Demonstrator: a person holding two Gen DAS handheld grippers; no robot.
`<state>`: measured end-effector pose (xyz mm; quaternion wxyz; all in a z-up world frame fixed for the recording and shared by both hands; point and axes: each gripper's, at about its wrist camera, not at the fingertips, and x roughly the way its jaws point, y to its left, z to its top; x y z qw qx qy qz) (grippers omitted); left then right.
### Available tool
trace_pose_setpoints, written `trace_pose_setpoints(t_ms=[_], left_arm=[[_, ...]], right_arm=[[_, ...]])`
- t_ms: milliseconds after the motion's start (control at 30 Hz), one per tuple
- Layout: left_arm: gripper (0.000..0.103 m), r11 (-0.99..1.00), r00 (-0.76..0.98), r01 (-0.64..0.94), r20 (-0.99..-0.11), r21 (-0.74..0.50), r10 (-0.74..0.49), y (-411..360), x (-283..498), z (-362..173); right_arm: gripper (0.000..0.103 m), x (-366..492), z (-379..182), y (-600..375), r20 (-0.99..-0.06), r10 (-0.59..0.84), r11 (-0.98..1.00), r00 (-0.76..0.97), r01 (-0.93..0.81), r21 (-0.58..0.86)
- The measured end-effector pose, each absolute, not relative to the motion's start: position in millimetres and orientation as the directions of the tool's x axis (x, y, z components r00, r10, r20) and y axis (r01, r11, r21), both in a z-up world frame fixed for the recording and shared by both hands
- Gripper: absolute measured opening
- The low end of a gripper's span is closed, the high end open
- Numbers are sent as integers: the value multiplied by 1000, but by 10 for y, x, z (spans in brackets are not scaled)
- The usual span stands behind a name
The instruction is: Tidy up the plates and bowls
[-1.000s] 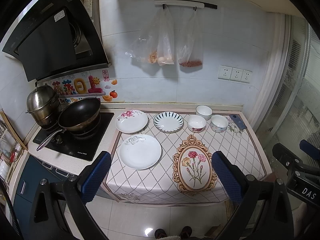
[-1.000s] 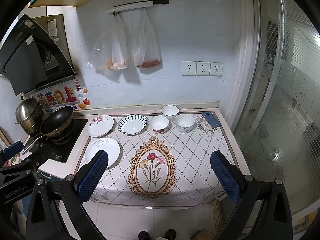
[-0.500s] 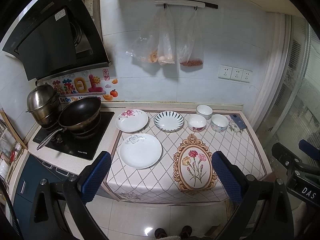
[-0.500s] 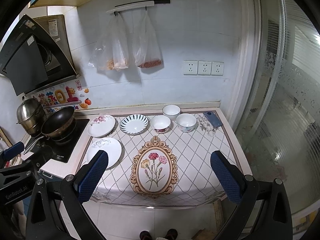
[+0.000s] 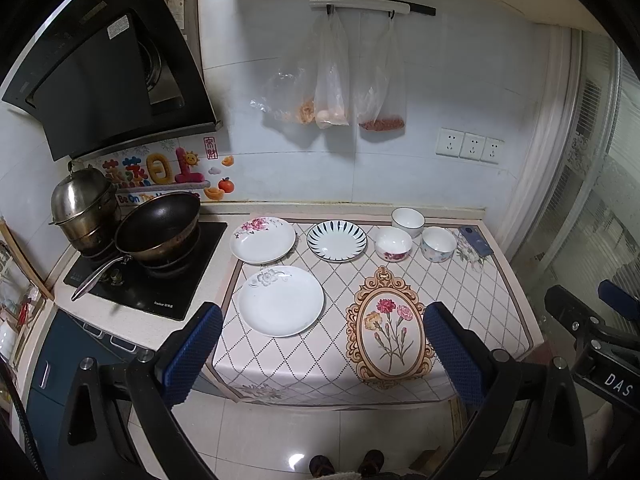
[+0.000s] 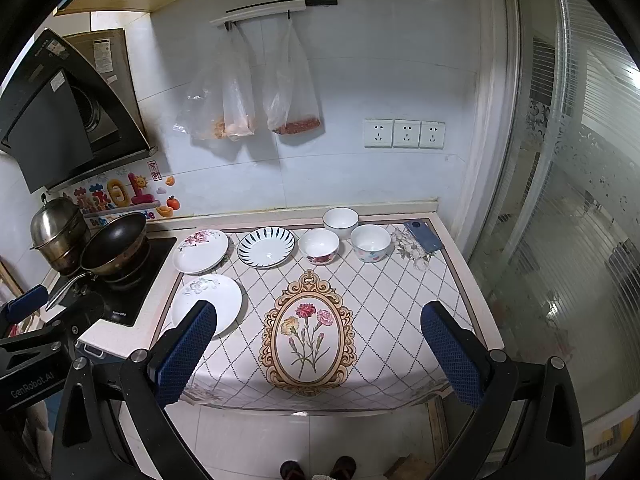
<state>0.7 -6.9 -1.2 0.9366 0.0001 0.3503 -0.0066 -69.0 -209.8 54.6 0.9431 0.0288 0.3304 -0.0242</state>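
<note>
Three plates lie on the patterned cloth: a white plate (image 5: 281, 301) (image 6: 208, 304) at front left, a pink-flowered plate (image 5: 263, 239) (image 6: 201, 251) behind it, and a blue-striped plate (image 5: 337, 240) (image 6: 267, 247) beside that. Three bowls stand at the back right: a red-flowered bowl (image 5: 393, 243) (image 6: 319, 246), a plain white bowl (image 5: 407, 222) (image 6: 340, 222) and a pastel-patterned bowl (image 5: 439, 244) (image 6: 371, 243). My left gripper (image 5: 323, 352) and my right gripper (image 6: 318, 354) are both open and empty, held back in front of the counter's front edge.
A black wok (image 5: 158, 226) and a steel pot (image 5: 84, 208) sit on the hob (image 5: 148, 276) at the left. A blue phone (image 5: 475, 240) lies at the back right corner. Plastic bags (image 5: 332, 96) hang on the wall. A glass door (image 6: 580, 220) stands at the right.
Both grippers have drifted slightly closer to the counter; the view has shifted a little. Nothing on the counter has moved.
</note>
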Motion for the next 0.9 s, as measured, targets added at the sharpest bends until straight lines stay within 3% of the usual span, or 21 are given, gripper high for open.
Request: trace_pose_setpoints(t_ms=[400, 533, 733, 900], left_arm=[[103, 1000, 761, -7, -648, -18, -6, 140, 189, -154], [103, 998, 756, -68, -652, 5, 55, 434, 470, -378], [103, 980, 645, -183, -742, 83, 184, 934, 1170, -1110], [102, 973, 468, -220, -868, 64, 163, 1292, 1809, -1945]], right_arm=[[103, -607, 494, -2051, -638, -18, 996, 770, 68, 54], [103, -387, 301, -1976, -659, 21, 994, 751, 55, 95], [103, 317, -281, -1742, -728, 109, 989, 677, -4, 145], [103, 1198, -1120, -1481, -831, 209, 976, 516, -57, 210]])
